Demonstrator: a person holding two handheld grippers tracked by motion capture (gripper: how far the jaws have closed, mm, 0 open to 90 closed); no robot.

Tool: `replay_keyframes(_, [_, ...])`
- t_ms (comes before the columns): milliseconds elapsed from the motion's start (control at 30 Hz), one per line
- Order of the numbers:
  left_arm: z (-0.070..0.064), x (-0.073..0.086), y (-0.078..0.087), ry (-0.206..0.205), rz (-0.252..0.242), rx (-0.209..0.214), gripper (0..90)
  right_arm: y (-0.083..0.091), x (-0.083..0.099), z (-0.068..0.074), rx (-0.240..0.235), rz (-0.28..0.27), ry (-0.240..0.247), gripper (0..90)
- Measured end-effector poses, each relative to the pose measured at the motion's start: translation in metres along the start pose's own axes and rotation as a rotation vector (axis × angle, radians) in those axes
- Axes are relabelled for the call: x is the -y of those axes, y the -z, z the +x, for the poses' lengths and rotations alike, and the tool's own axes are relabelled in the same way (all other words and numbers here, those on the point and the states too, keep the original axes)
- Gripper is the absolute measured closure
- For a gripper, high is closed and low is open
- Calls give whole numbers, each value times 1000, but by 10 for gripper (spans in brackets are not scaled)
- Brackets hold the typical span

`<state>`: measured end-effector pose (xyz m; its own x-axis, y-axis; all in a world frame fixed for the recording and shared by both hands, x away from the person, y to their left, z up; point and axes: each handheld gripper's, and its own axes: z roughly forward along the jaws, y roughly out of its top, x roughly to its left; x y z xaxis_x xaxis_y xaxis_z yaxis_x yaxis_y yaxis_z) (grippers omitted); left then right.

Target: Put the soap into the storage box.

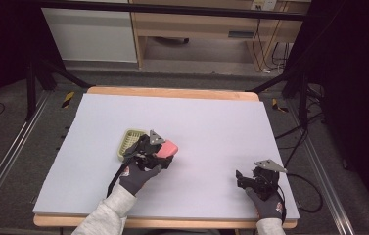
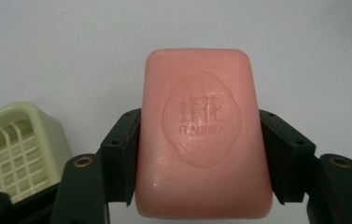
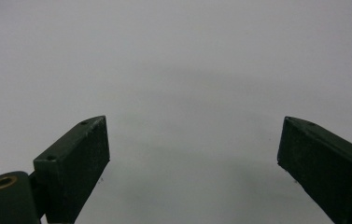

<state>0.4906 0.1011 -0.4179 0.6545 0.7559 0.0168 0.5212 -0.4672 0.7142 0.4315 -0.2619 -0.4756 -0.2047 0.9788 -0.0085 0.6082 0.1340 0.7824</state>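
A pink soap bar (image 2: 204,135) with an embossed oval stamp sits between the two black jaws of my left gripper (image 2: 200,156), which press on its long sides. In the high view the left gripper (image 1: 160,155) holds the soap (image 1: 167,148) just right of a pale green slatted soap dish (image 1: 129,141). The dish (image 2: 17,149) lies at the lower left of the left gripper view, apart from the soap. My right gripper (image 1: 244,179) rests low over the mat near the front right, and its jaws (image 3: 197,163) stand wide apart with nothing between them.
A light grey mat (image 1: 211,122) covers the wooden table (image 1: 172,92). Cables (image 1: 299,142) trail off the right side. Black frame legs (image 1: 45,73) and wooden furniture (image 1: 196,24) stand beyond the far edge.
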Motion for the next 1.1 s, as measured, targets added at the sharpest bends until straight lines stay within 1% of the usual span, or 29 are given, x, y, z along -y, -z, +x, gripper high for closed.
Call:
replay_keyframes(400, [7, 4, 10, 7, -14, -8, 371, 0, 0, 0, 0, -3, 2, 94])
replay_keyframes(433, [10, 4, 12, 13, -19, -11, 371, 0, 0, 0, -2, -3, 1, 94])
replay_keyframes(467, [10, 4, 12, 13, -19, -11, 371, 0, 0, 0, -2, -3, 1, 94])
replay_keyframes(500, [12, 5, 14, 24, -27, -13, 371, 0, 0, 0, 0, -3, 3, 94])
replay_keyframes(533, [14, 6, 15, 21, -22, -15, 370, 0, 0, 0, 0, -3, 4, 94])
replay_keyframes(567, [15, 6, 15, 30, -29, -17, 371, 0, 0, 0, -2, -3, 3, 94])
replay_keyframes(667, [18, 7, 17, 30, -27, -19, 370, 1, 0, 1, -3, -4, 9, 94])
replay_keyframes(700, [19, 8, 17, 41, -28, -25, 371, 1, 0, 1, -3, -2, 10, 94])
replay_keyframes(800, [23, 9, 18, 44, -25, -31, 371, 1, 0, 1, -3, -3, 9, 94])
replay_keyframes(867, [25, 9, 19, 54, -31, -33, 371, 1, 0, 1, -3, -4, 7, 94])
replay_keyframes(1100, [31, 9, 23, 68, -41, -47, 371, 1, 0, 1, -4, -4, 8, 94])
